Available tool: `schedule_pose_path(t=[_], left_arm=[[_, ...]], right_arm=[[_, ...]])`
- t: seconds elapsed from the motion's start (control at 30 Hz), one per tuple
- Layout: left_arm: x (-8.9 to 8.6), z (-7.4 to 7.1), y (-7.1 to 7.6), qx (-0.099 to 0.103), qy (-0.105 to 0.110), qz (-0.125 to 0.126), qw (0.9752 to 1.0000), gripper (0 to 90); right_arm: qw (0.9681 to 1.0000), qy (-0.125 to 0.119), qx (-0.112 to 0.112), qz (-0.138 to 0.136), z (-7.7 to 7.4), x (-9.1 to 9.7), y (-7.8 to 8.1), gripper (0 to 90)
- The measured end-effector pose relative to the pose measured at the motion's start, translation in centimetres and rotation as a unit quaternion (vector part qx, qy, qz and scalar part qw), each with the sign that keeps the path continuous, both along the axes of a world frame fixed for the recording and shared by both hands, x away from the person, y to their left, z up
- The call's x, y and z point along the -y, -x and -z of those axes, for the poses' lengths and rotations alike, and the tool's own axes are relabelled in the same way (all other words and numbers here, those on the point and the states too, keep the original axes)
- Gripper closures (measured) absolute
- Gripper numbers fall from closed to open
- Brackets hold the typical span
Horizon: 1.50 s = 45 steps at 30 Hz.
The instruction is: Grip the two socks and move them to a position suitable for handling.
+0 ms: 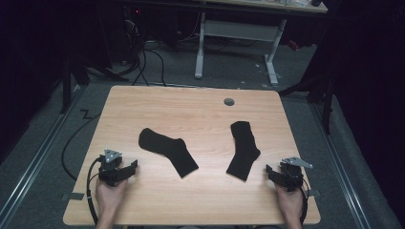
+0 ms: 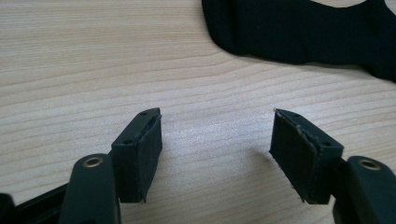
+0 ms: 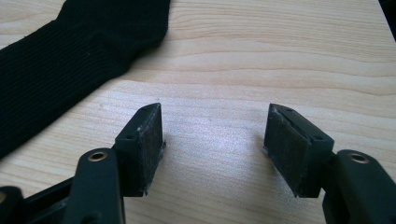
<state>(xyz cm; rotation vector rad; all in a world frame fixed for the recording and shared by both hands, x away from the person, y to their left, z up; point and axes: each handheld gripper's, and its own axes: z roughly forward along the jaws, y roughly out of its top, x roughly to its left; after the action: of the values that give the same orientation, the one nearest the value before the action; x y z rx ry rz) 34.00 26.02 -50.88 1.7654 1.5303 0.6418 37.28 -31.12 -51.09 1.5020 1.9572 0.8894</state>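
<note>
no writing, label, brand, number or sign can be read anywhere in these pictures; the wooden table (image 1: 200, 109) bears only its grain; the two black socks, the left sock (image 1: 167, 150) and the right sock (image 1: 243, 149), show plain knit with no mark on them; the black bodies of the left gripper (image 1: 128, 168) and the right gripper (image 1: 273, 172) carry no legible lettering; the things in the dark background beyond the table are too dim and small to make out any text.
</note>
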Motion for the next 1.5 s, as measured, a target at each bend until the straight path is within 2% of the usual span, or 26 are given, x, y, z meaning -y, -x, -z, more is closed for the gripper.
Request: schedule_pose_path(t=[0.4, 0.53, 0.67, 0.83, 0.93, 1.23, 1.33, 1.5], left_arm=[[0.5, -0.2, -0.1, -0.001, 0.004, 0.012, 0.9999, 36.9], [0.9, -0.5, -0.2, -0.002, -0.001, 0.020, 0.9998, 37.5], [1.3, -0.7, -0.4, -0.001, 0.002, 0.025, 0.9997, 37.9], [1.6, -0.7, -0.6, 0.002, 0.017, 0.030, 0.9994, 39.0], [1.7, -0.8, -0.7, -0.002, 0.014, 0.034, 0.9993, 39.4], [2.5, -1.6, -1.2, -0.003, 0.018, 0.047, 0.9987, 42.0], [2.6, -1.7, -1.3, 0.003, 0.027, 0.050, 0.9984, 43.1], [3.0, -1.9, -1.6, -0.001, 0.026, 0.055, 0.9981, 43.6]], right_arm=[[1.0000, 0.003, 0.000, 0.000, 0.0, 0.0, 0.0, 36.3], [1.0000, 0.003, 0.000, 0.001, 0.0, 0.0, 0.0, 36.1], [1.0000, 0.002, -0.001, 0.003, 0.0, 0.0, 0.0, 35.6], [1.0000, 0.002, -0.001, 0.003, 0.0, 0.0, 0.0, 35.3], [1.0000, 0.002, -0.001, 0.003, 0.0, 0.0, 0.0, 35.3], [1.0000, 0.002, -0.001, 0.003, 0.0, 0.0, 0.0, 35.2], [1.0000, 0.002, -0.001, 0.003, 0.0, 0.0, 0.0, 35.2], [1.0000, 0.002, -0.001, 0.002, 0.0, 0.0, 0.0, 35.1]])
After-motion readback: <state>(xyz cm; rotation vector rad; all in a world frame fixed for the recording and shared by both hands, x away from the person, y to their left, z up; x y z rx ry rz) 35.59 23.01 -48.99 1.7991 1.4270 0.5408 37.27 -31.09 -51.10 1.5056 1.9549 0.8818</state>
